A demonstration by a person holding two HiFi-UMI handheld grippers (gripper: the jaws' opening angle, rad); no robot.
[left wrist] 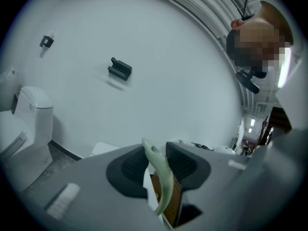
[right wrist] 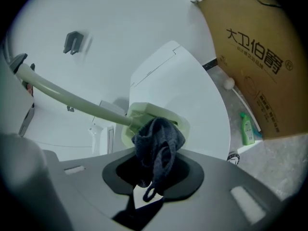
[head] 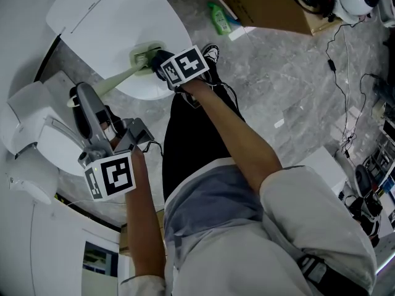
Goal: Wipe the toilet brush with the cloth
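Right gripper view: cloth (right wrist: pixel 158 142) btwn jaws

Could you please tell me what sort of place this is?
Probably a bathroom mock-up in a lab or workshop: a white toilet, a second toilet, and a cardboard box and loose cables on the grey floor.

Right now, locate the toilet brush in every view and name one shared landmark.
Head view: toilet brush slants across upper left, left gripper to right gripper.
Left gripper view: its handle between the jaws, bottom centre.
Right gripper view: handle enters left, head centre behind the cloth.
Shared landmark: white toilet lid, head and right gripper views.
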